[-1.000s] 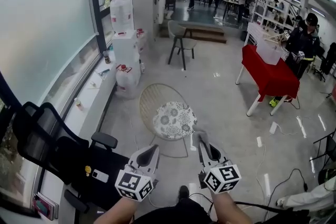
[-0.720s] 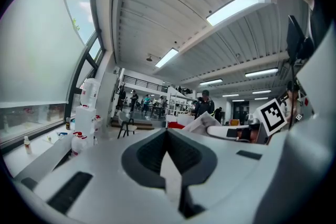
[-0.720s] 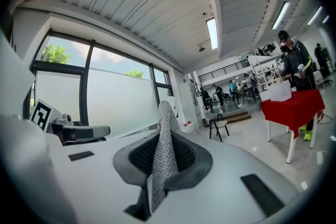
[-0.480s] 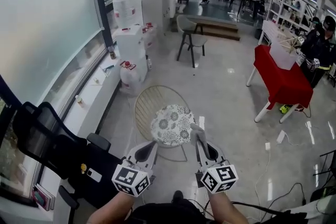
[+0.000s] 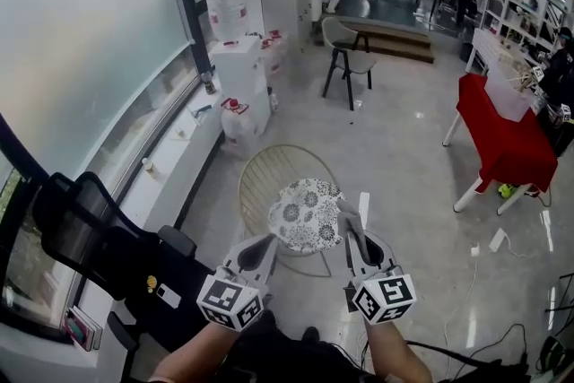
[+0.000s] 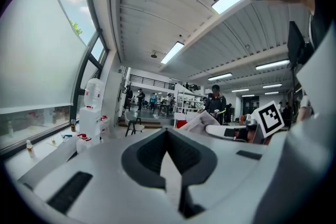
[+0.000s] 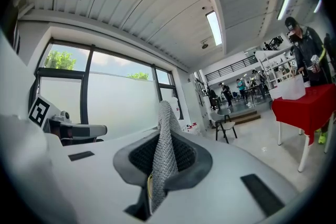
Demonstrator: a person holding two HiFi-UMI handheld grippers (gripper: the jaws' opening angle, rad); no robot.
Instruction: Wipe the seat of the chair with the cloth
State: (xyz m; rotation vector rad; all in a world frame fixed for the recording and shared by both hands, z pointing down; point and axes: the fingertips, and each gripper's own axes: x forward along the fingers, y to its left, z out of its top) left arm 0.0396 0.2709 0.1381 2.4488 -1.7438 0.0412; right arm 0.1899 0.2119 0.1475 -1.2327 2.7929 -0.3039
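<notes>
The cloth, a grey knit, shows clearly only in the right gripper view, where we see the right tongs clamped on it. Only the head view shows the wire chair and its floral seat cushion, beyond both tongs. The left tongs are closed together, empty.

We're looking down on a glossy grey floor, with ceiling lights glinting off it. On our left, a tall window has a pale blind drawn, with a long white sill below. Stacked white boxes carry a water jug. Further back, a grey chair stands before low steps. To the right there's a red-draped table, and near-left a black office chair. Overhead, strip lights run along a ribbed ceiling.
</notes>
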